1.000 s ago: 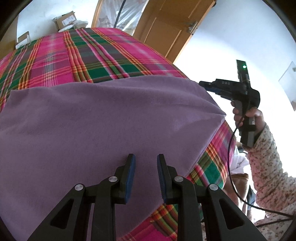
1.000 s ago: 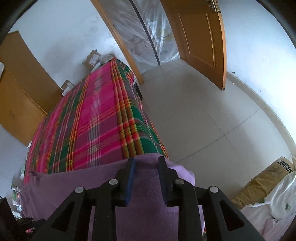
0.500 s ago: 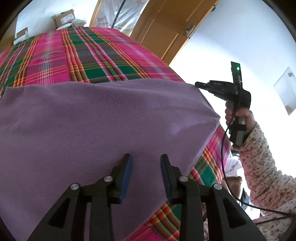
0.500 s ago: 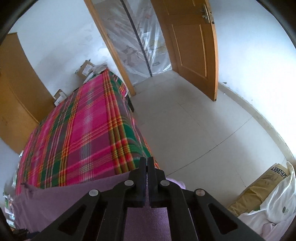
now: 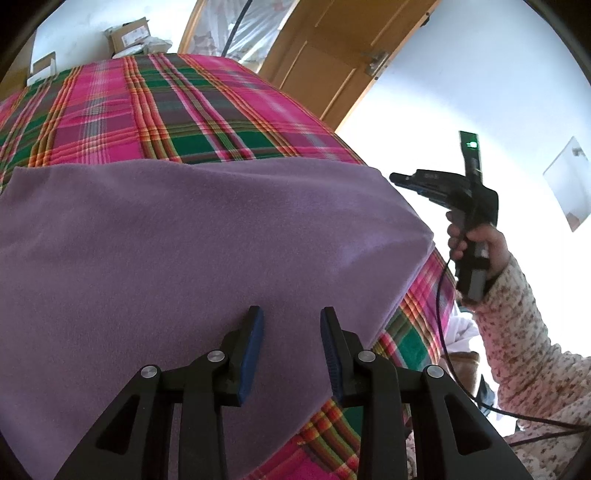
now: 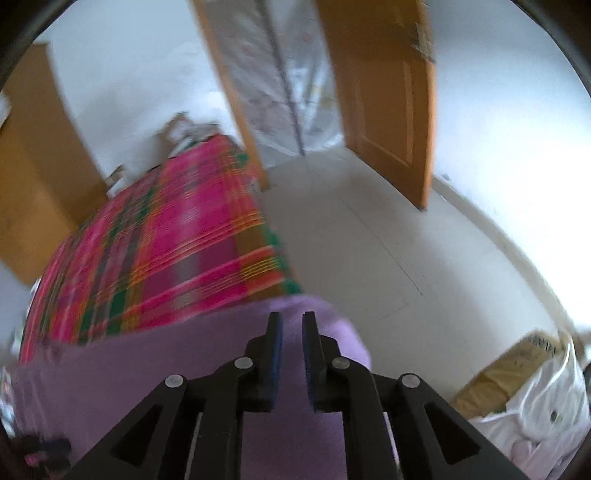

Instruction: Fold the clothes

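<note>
A purple garment (image 5: 207, 251) is spread flat over the near end of a bed covered by a pink, green and orange plaid sheet (image 5: 177, 110). Its far edge runs straight across the plaid, and its right corner reaches the bed's right edge, where the cloth bends slightly downward.

The left gripper (image 5: 291, 325) is held above the near part of the garment, tilted downward. Its jaws stand moderately apart, the blue pads clear of the fabric, and nothing is pinched between them.

The right gripper (image 6: 291, 328) is seen in its own view over the garment's right corner, with the tiled floor (image 6: 369, 240) beyond. Its jaws have just been opening and are parted by a narrow gap; purple cloth is seen behind the gap, but no fabric is gripped. This view is blurred. From the left wrist view the same tool is seen off the bed's right edge, just past the garment's corner and clear of the cloth, carried by a hand (image 5: 480, 243) in a floral sleeve (image 5: 532, 354), with a black cable (image 5: 447, 332) hanging from it.

An open wooden door (image 6: 388, 96) and a doorway hung with clear plastic (image 6: 280, 74) stand beyond the bed. Cardboard boxes (image 5: 129, 33) are stacked at the bed's far end. A white bag (image 6: 535, 406) lies on the floor at lower right.
</note>
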Motion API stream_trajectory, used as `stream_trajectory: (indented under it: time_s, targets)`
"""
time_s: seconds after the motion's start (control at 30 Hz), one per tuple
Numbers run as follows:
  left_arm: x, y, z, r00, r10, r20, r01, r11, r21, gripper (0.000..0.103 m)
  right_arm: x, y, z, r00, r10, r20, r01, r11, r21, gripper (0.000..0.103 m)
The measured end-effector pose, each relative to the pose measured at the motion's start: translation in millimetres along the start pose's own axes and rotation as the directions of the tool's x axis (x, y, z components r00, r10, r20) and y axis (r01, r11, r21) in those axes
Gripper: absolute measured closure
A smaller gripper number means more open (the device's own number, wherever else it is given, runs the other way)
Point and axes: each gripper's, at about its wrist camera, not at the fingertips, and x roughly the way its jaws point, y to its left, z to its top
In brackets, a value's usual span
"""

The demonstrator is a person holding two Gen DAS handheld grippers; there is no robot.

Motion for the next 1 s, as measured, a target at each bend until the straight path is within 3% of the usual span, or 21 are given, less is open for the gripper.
stream_trajectory:
  time_s: [0.27,0.43,0.53,0.77,0.9,1.0]
  targets:
    - [-18.0,17.7,-9.8,0.999,0.035,0.024,-0.034,0.999,-0.043,0.070,-10.9,43.6,-29.0,0.998,-0.055,0.011,0.056,0.988,-0.143,0.087]
    - [-42.5,48.2,-16.8,0.992,0.107,0.061,-0.099,0.987,-0.126,0.070,-24.0,104.7,-39.7,0.994,0.108,0.019,-0.098,0.951,-0.294,0.087]
    - [-55.2,70.0,-19.9,0.986,0.142,0.084,-0.124,0.974,-0.191,0.070,-17.5,144.4,-49.4,0.977,0.208,-0.050,-0.211,0.903,-0.375,0.087]
    - [-78.5,107.2,-22.7,0.972,0.203,0.116,-0.163,0.944,-0.287,0.070,-10.1,212.6,-61.5,0.950,0.304,-0.077,-0.303,0.829,-0.471,0.087]
    - [-78.7,116.8,-13.2,0.970,0.210,0.121,-0.166,0.940,-0.298,0.070,3.5,250.1,-66.5,0.938,0.322,-0.131,-0.341,0.781,-0.524,0.087]
    - [-77.1,122.6,-4.3,0.969,0.216,0.123,-0.172,0.938,-0.300,0.070,20.5,264.4,-64.2,0.953,0.268,-0.140,-0.300,0.787,-0.539,0.087]
